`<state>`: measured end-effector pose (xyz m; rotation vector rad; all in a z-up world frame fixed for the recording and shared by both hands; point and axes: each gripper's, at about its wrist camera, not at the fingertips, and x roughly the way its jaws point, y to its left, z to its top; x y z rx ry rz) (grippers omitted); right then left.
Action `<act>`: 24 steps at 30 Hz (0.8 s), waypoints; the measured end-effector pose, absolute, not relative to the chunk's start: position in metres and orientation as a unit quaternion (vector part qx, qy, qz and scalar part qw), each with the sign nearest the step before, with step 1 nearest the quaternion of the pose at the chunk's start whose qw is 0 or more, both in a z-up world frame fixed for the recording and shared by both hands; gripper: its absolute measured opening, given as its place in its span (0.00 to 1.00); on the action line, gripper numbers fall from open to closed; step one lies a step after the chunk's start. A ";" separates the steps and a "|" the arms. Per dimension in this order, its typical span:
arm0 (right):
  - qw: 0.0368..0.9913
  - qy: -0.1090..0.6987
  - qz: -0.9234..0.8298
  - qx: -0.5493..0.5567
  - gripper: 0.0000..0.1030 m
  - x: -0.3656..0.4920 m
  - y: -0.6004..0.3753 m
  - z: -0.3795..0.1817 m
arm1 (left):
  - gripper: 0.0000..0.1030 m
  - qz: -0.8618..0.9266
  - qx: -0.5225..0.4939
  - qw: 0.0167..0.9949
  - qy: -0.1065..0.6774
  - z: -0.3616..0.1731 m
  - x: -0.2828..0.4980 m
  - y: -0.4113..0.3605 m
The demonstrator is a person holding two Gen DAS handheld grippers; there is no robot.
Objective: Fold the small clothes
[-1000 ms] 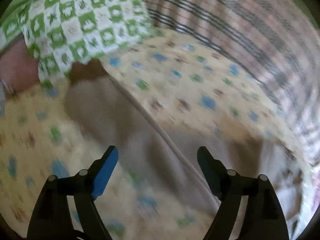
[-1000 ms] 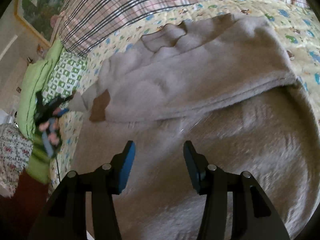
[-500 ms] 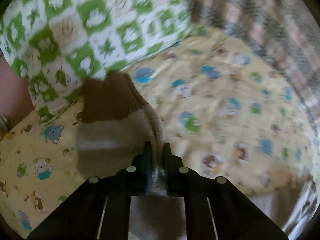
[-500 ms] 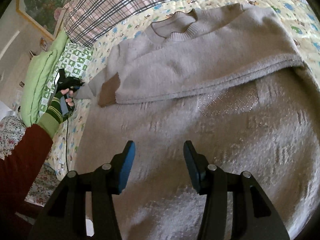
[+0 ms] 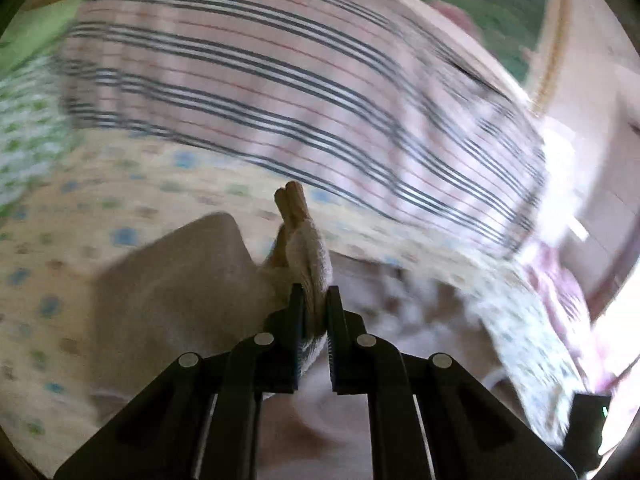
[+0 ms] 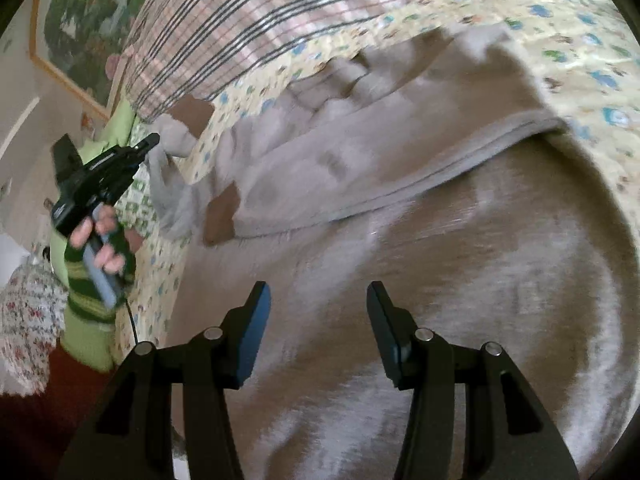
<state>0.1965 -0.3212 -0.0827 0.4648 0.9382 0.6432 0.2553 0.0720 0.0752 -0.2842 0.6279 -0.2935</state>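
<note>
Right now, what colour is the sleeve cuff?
Brown cuff on the grey sweater, clearest in the right wrist view.

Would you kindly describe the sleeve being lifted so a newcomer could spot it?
On the cartoon-print bedsheet lies a beige sweater. Its sleeve rises at the left, pinched by the left gripper. Unlike the flat sleeve, its brown cuff hangs in the air.

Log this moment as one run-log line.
left gripper: shut on sleeve, lifted | right gripper: open, over sweater | fold: unfinished
</note>
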 end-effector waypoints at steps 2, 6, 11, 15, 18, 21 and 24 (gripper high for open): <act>0.821 0.435 0.288 0.234 0.50 0.197 -0.336 -0.083 | 0.08 -0.181 -0.117 0.926 0.308 0.068 0.248 0.026; 0.827 0.427 0.261 0.257 0.50 0.199 -0.364 -0.085 | 0.08 -0.231 -0.095 0.908 0.336 0.035 0.246 -0.040; 0.829 0.418 0.247 0.277 0.50 0.202 -0.380 -0.082 | 0.11 -0.240 -0.077 0.889 0.382 -0.009 0.251 -0.073; 0.830 0.413 0.252 0.279 0.50 0.211 -0.377 -0.076 | 0.24 -0.242 -0.080 0.881 0.399 -0.020 0.244 -0.065; 0.828 0.409 0.261 0.281 0.50 0.225 -0.368 -0.070 | 0.50 -0.227 -0.079 0.884 0.401 -0.017 0.226 -0.047; 0.823 0.408 0.272 0.286 0.50 0.246 -0.354 -0.065 | 0.55 -0.210 -0.077 0.893 0.391 -0.010 0.195 -0.016; 0.819 0.417 0.271 0.287 0.50 0.273 -0.338 -0.068 | 0.56 -0.162 -0.060 0.907 0.383 -0.005 0.175 0.022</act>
